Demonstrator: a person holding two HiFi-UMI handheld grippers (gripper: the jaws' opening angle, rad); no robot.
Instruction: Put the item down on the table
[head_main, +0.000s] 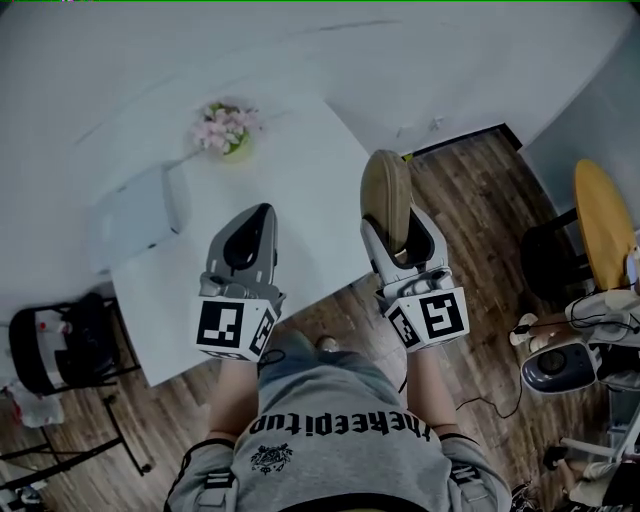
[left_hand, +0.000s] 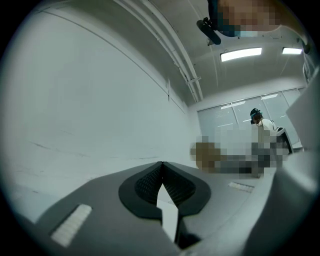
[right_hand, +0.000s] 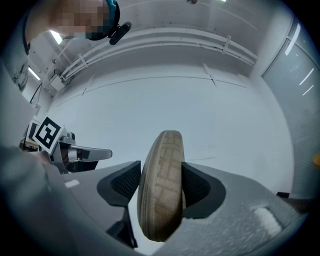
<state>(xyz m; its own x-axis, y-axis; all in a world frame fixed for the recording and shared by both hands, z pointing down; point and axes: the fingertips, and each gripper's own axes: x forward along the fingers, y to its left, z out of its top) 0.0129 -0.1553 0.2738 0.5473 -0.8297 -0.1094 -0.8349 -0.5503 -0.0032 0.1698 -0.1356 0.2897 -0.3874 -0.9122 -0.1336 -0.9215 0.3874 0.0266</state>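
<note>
Over a white table's edge, tan disc stays off the surface

At about 8 o'clock in the head view, a black chair (head_main: 60, 350) stands on the wooden floor (head_main: 470, 200) beside the white table (head_main: 310, 190). On the tabletop, a pale flat tray-like object (head_main: 140, 215) lies toward 9 o'clock, and a small pot of pink flowers (head_main: 225, 128) sits at roughly 11 o'clock.

Just left of centre, the left gripper (head_main: 258, 215) is raised over the table, its marker cube (head_main: 232, 325) toward the person. The left gripper view shows its jaws pressed together at the tips with nothing between them, against a bare white wall.

Just right of centre, the right gripper (head_main: 400, 215) is clamped on the tan disc (head_main: 386, 198), which stands on edge and pokes out past the jaw tips. The head view places the disc at the table's right edge, where tabletop meets floor; it appears held in the air, clear of the surface. In the right gripper view the disc (right_hand: 161, 185) fills the gap between both ribbed pads, its rim showing a woven grid pattern, and the left gripper's cube appears at 9 o'clock.

At 6 o'clock is the person's grey shirt (head_main: 340, 420); at 3 o'clock, a round wooden table (head_main: 603, 222)
</note>
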